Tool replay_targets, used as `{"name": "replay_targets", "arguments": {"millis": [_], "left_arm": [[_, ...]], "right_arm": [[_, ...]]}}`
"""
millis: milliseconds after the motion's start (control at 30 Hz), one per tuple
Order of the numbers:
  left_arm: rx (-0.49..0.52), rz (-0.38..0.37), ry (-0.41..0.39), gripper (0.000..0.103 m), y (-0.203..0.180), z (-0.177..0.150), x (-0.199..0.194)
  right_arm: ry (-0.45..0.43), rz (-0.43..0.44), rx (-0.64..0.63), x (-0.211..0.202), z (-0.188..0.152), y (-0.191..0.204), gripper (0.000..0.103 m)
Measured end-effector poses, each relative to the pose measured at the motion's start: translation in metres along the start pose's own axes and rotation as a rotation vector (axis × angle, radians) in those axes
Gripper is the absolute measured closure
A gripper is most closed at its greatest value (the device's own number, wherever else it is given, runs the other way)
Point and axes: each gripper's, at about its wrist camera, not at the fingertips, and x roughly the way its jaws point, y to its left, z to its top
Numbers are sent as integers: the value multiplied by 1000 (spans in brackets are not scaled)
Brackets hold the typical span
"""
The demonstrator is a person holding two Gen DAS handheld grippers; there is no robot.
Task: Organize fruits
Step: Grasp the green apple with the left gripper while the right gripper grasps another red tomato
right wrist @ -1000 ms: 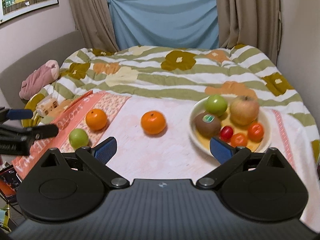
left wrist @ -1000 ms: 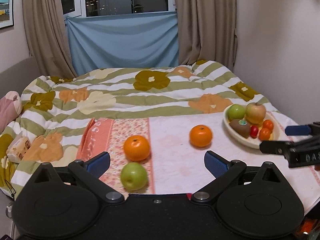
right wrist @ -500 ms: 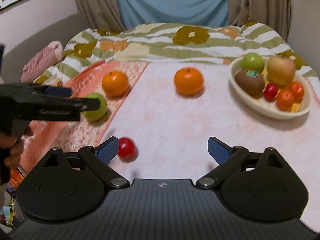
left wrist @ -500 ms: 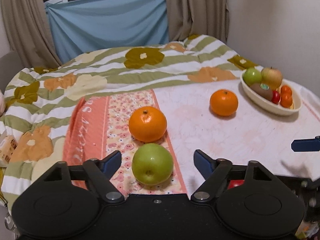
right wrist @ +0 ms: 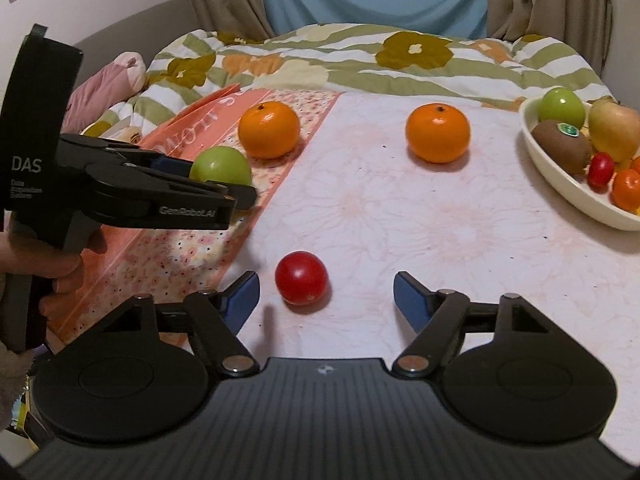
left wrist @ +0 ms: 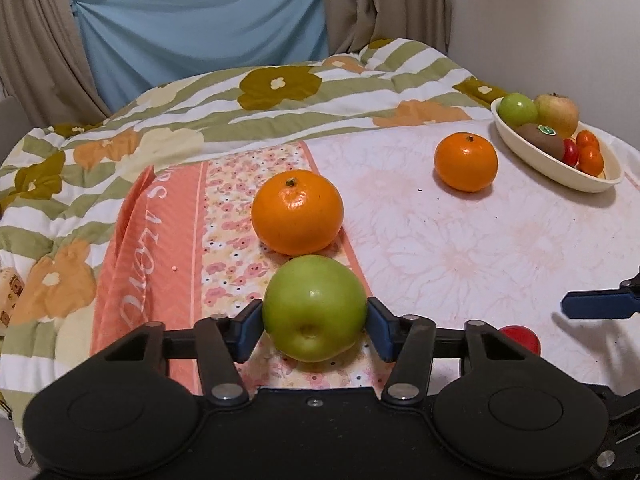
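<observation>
My left gripper (left wrist: pixel 315 322) is shut on a green apple (left wrist: pixel 316 307) that rests on the flowered cloth; the apple also shows in the right wrist view (right wrist: pixel 221 166). An orange (left wrist: pixel 298 212) lies just beyond it, and a second orange (left wrist: pixel 466 162) lies nearer the cream bowl (left wrist: pixel 560 168), which holds several fruits. My right gripper (right wrist: pixel 326 298) is open, with a small red tomato (right wrist: pixel 302 278) between its fingers, closer to the left one. The left gripper (right wrist: pixel 224 200) shows from the side in the right wrist view.
The fruits lie on a pale pink cloth (right wrist: pixel 440 232) with an orange flowered border (left wrist: pixel 160 240), spread over a striped floral quilt (left wrist: pixel 280 92). A wall (left wrist: pixel 560 20) stands at the right, curtains behind. A pink soft toy (right wrist: pixel 108 84) lies at the left.
My left gripper has moved forward and closed on the green apple. My right gripper has come down and forward, so the red tomato now sits between its open fingers.
</observation>
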Motion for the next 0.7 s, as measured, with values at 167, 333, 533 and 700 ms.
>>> {"name": "replay_targets", "arguments": {"millis": [167, 333, 533, 700], "left_arm": [[-13, -12, -8, 45, 3, -2, -1], [-10, -8, -9, 45, 3, -3, -2], [-18, 6, -6, 45, 5, -6, -5], [-32, 13, 2, 45, 11, -9, -8]], "right_arm": [[22, 15, -12, 9, 2, 4, 27], [29, 22, -27, 15, 5, 8, 33], [40, 27, -59, 20, 7, 11, 49], [45, 24, -74, 22, 8, 12, 56]]}}
